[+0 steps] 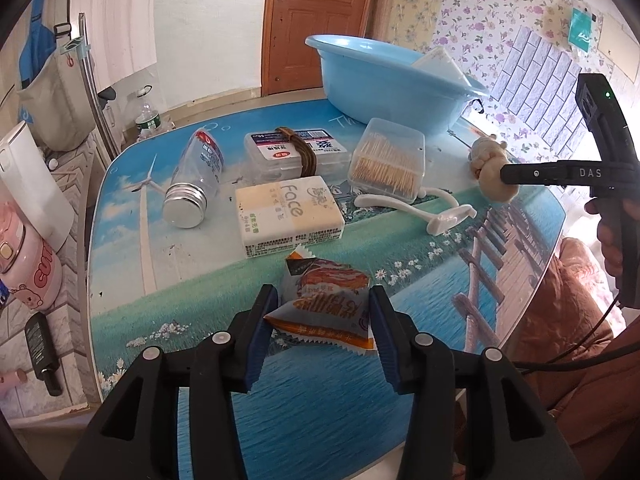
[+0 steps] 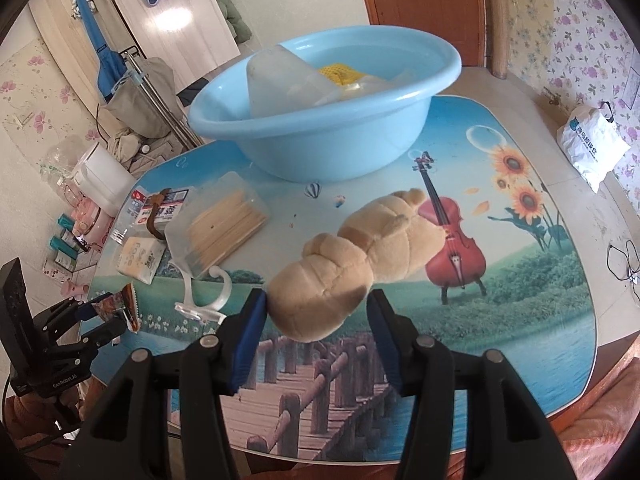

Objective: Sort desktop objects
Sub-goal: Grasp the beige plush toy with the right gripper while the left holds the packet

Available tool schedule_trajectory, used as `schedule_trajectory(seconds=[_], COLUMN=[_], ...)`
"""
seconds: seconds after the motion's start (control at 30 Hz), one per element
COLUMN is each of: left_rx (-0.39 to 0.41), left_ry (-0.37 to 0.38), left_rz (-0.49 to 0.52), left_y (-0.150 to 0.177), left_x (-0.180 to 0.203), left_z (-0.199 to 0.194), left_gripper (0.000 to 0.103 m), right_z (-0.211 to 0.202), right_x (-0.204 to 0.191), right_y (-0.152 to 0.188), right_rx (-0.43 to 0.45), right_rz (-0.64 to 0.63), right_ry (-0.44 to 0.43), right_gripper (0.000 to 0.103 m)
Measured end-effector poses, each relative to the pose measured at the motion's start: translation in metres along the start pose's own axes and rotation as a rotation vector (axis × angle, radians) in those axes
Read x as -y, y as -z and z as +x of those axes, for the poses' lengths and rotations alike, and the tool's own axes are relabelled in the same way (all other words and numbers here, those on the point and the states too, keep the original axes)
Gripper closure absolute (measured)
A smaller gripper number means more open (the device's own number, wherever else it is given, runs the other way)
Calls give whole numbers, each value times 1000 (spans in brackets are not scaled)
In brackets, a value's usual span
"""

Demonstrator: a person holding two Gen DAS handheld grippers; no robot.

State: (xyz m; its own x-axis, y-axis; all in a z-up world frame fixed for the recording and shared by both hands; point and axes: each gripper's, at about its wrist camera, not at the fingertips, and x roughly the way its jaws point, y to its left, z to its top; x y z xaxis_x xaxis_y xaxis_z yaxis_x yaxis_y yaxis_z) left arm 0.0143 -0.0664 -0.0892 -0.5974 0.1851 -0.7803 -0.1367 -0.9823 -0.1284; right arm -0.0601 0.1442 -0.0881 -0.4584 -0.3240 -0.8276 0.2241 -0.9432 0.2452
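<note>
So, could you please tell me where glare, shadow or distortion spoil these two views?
Left wrist view: daylight blows out the right edge near the plush toy; fisheye bends the table edge; corners are dark. Right wrist view: a bright glare patch on the cupboard door; the toy's underside is shaded; the basin stays sharp.

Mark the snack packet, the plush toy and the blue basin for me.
snack packet (image 1: 328, 300), left wrist view, on the printed orange front.
plush toy (image 2: 320, 296), right wrist view, on the rounded near end.
blue basin (image 2: 320, 148), right wrist view, on its outer front wall.
</note>
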Motion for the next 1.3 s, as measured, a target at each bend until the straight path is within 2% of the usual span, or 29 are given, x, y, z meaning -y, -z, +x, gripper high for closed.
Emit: schedule_trajectory(seconds=[0.07,0.27,0.43,0.57,0.77,0.97,1.07,1.13,1.17,1.23,1.27,1.3], left_rx=[3,26,44,60,74,79,83,86,86,88,89,88], left_ry=[1,-14,-11,-29,-5,-3,-6,-4,1,-1,-5,-8], left_rz=[2,31,54,90,91,130,142,137,133,140,143,145], left_y=[0,0,-1,0,1,4,5,4,4,4,4,5], left_x=[0,3,6,11,9,16,20,18,17,18,19,20], left_z=[1,4,6,9,11,13,13,12,11,9,8,8], left_gripper=[56,54,53,53,51,39,41,51,53,55,56,56], right_z=[1,9,19,28,35,41,42,40,39,36,34,34], right_x=[-1,-6,-9,-8,-17,-30,-30,-27,-25,-23,-21,-20], right_y=[1,1,0,0,-3,-4,-5,-5,-5,-5,-5,-6], right_rx=[-3,-37,-63,-84,-101,-103,-104,-100,-96,-87,-84,-82], right_rz=[3,18,36,68,56,28,25,30,34,31,30,36], right_ry=[4,29,64,124,168,213,228,229,225,232,235,226], right_gripper=[35,29,28,28,27,25,24,24,27,39,49,50])
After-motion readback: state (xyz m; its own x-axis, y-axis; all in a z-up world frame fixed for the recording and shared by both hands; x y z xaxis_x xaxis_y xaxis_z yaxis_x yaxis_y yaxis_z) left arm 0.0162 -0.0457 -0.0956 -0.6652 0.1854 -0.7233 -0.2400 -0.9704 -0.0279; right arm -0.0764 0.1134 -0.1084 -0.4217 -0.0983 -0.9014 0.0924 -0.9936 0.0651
